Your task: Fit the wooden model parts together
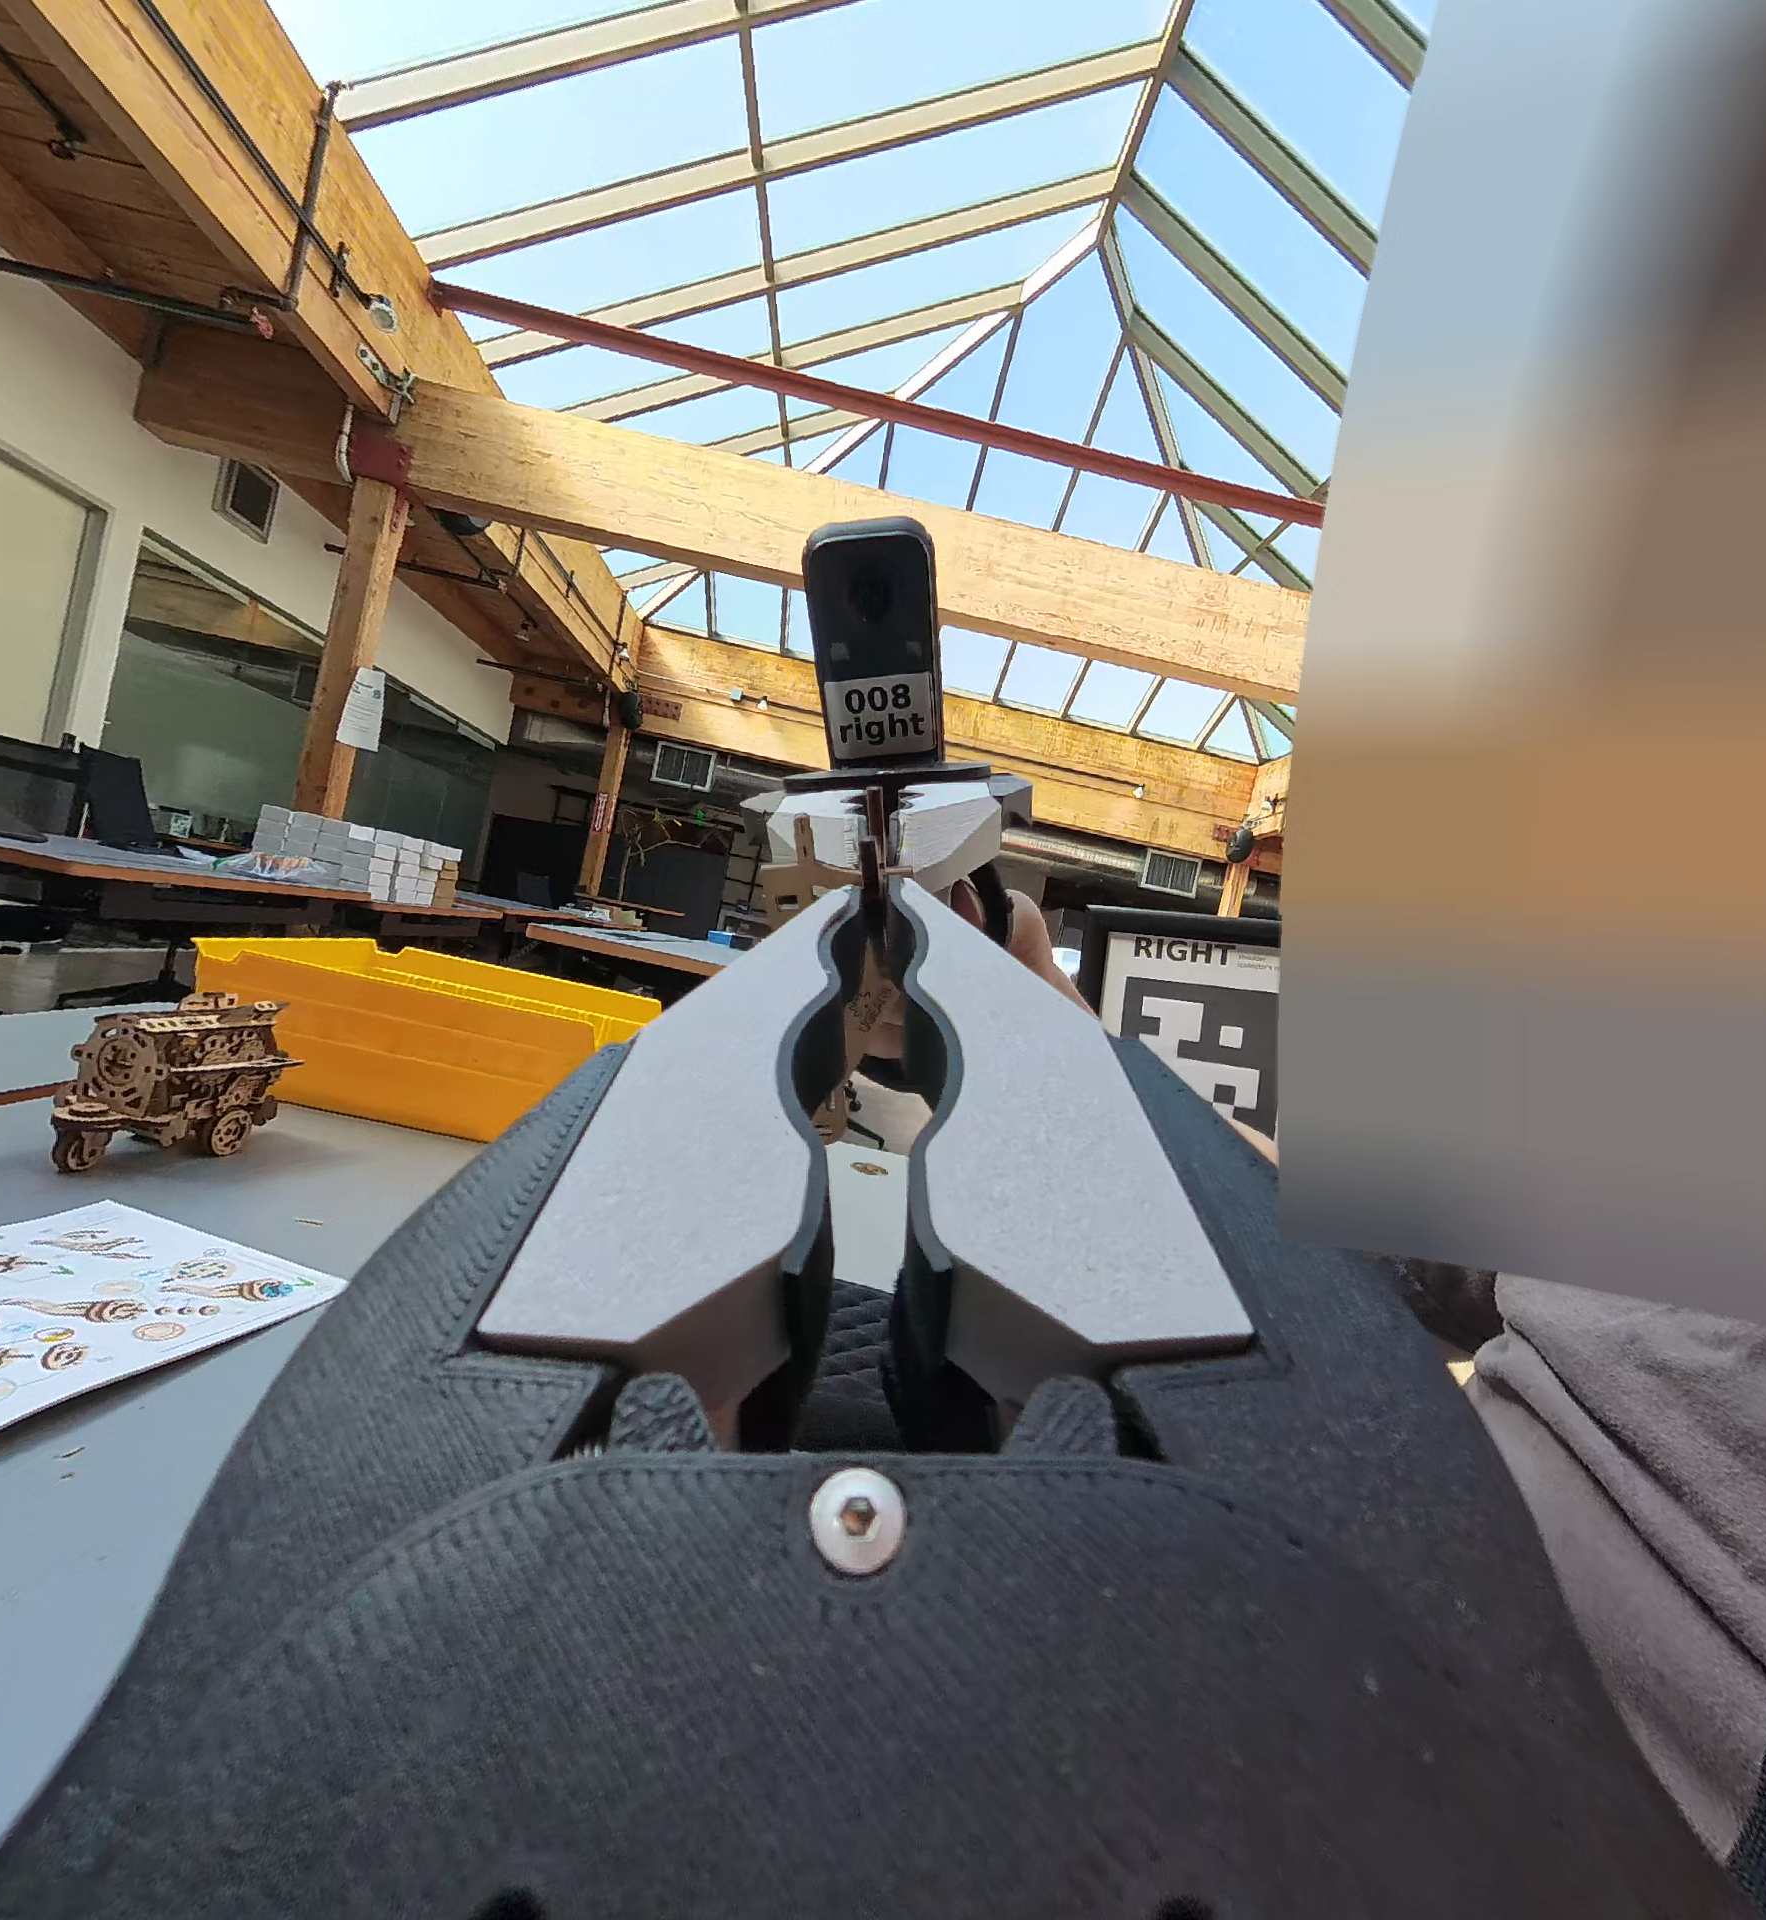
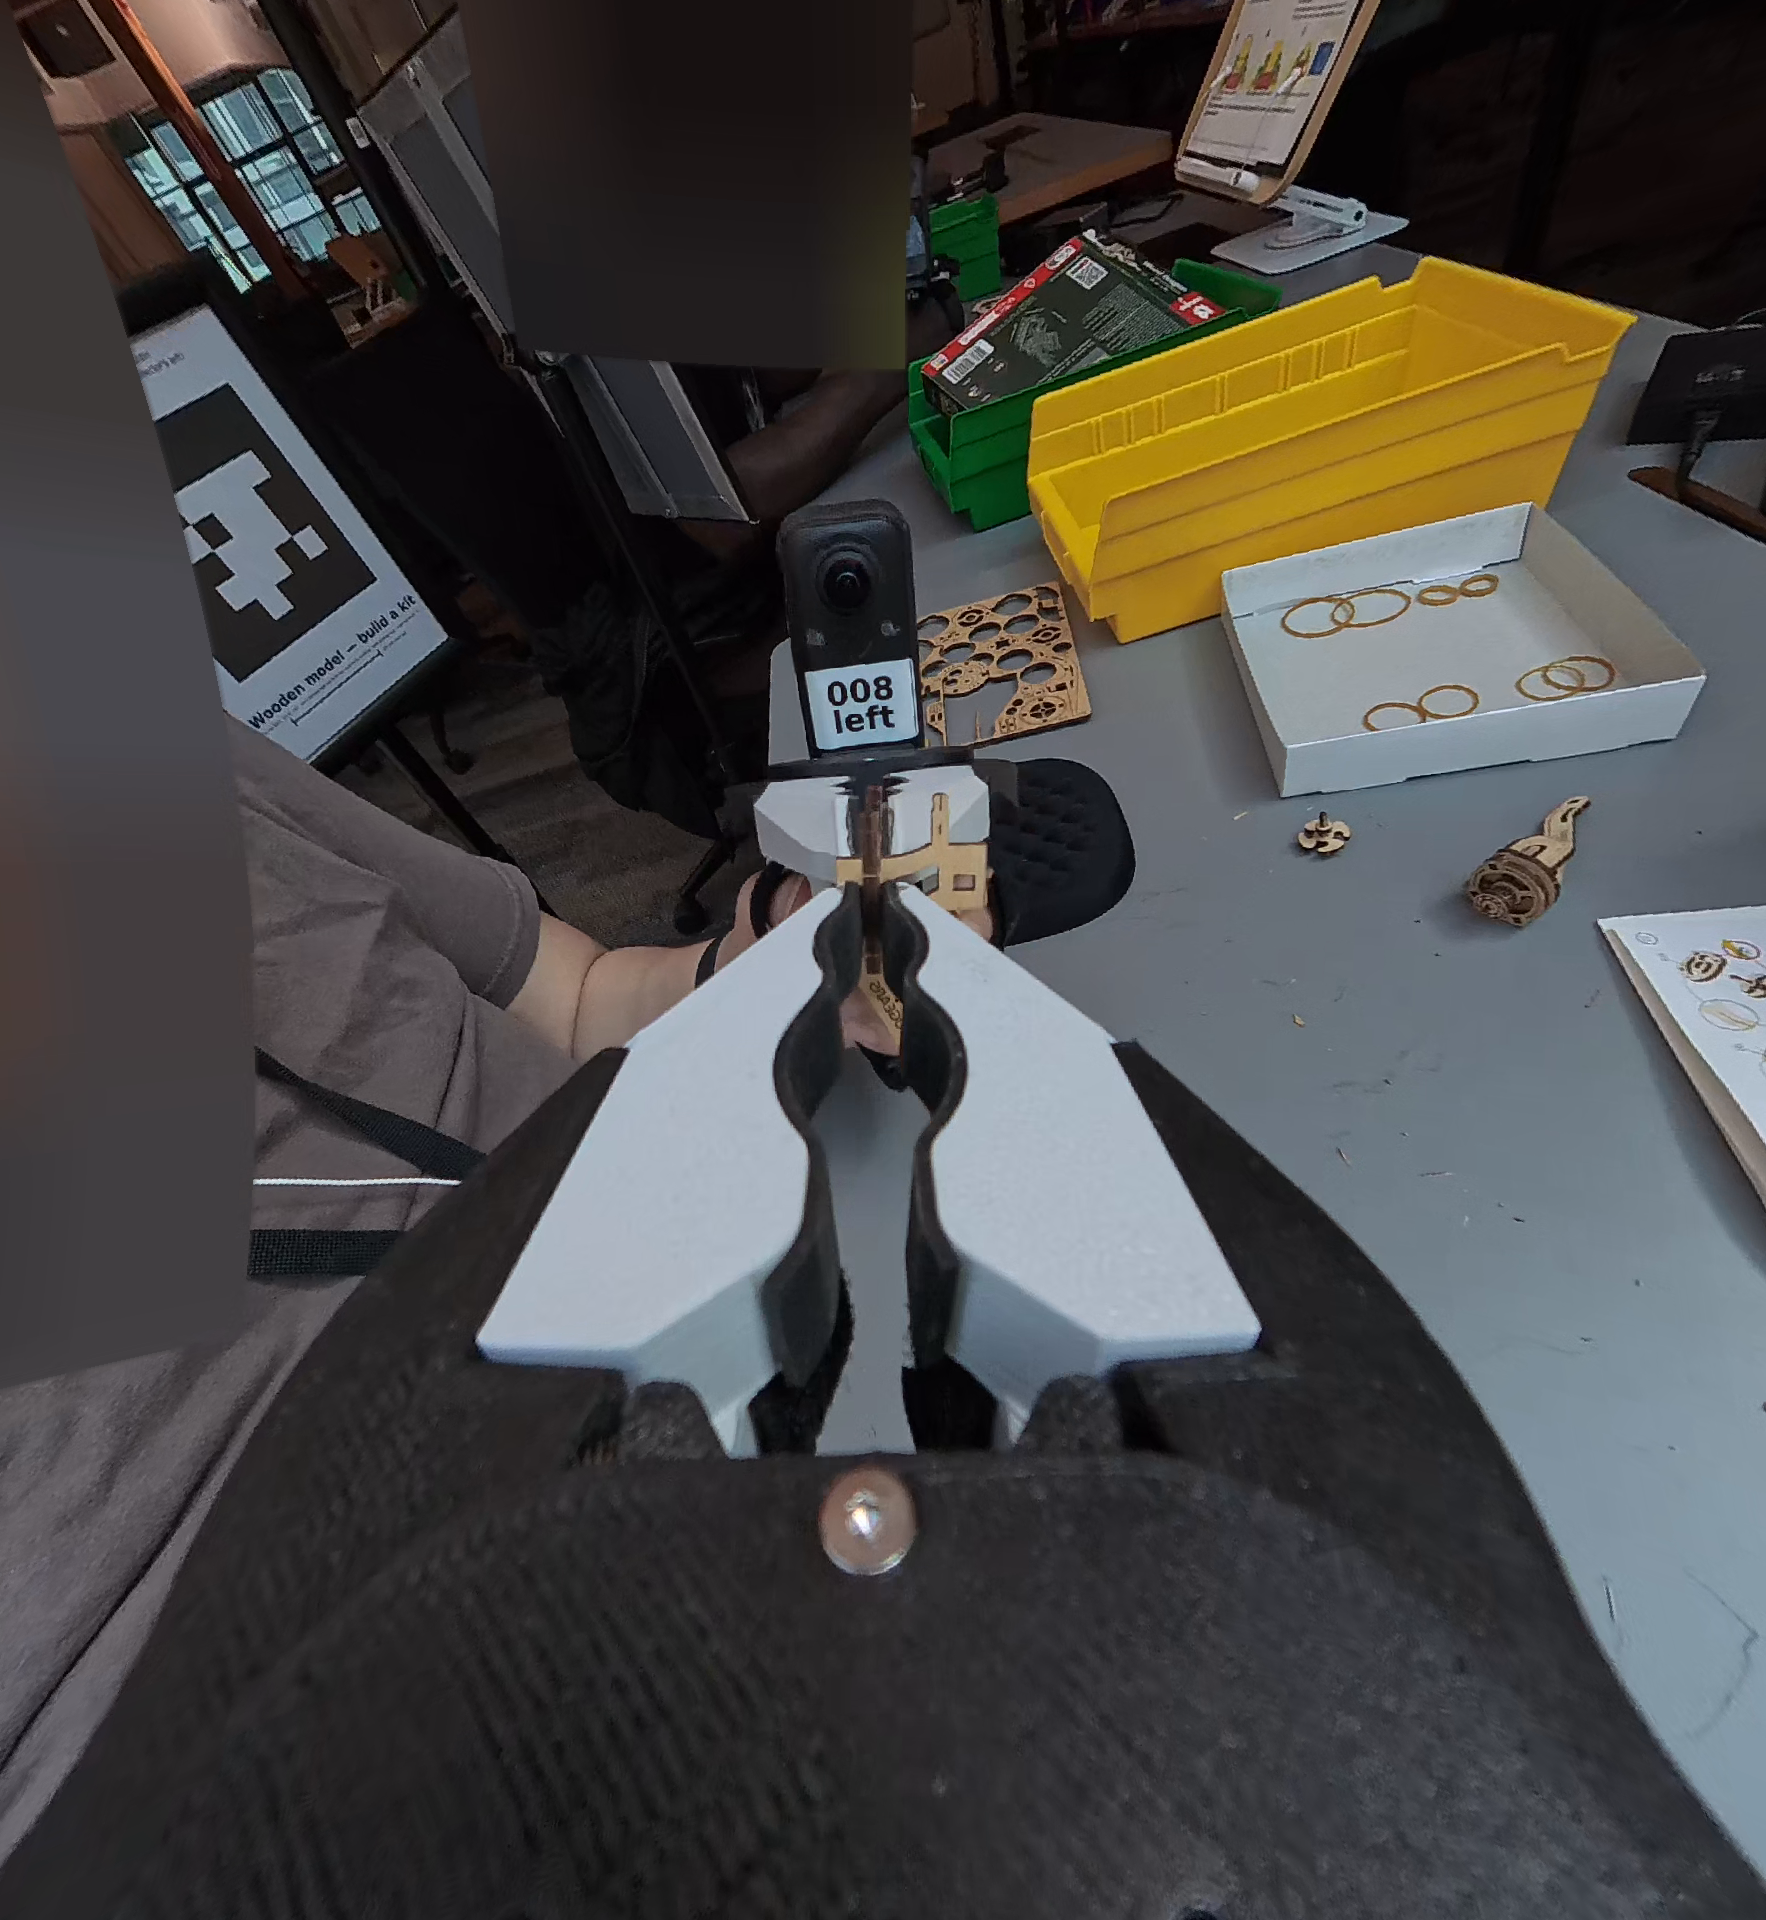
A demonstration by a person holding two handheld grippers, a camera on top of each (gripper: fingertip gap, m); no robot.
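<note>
Yellow bin (image 2: 1315, 436), green bin (image 2: 962, 457), white tray (image 2: 1481, 727) on table (image 2: 1378, 1351).

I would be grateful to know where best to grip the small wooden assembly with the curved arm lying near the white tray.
Probably grip the wooden assembly by its round drum end, coming from above: it lies flat on the table, and the curved arm looks thin.

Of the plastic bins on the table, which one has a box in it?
The green bin, behind the yellow bin, holds a dark box; the yellow one looks empty.

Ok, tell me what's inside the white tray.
The white tray holds thin tan rings, some overlapping, on a bare white floor. Its near wall hides the floor strip behind it.
</note>
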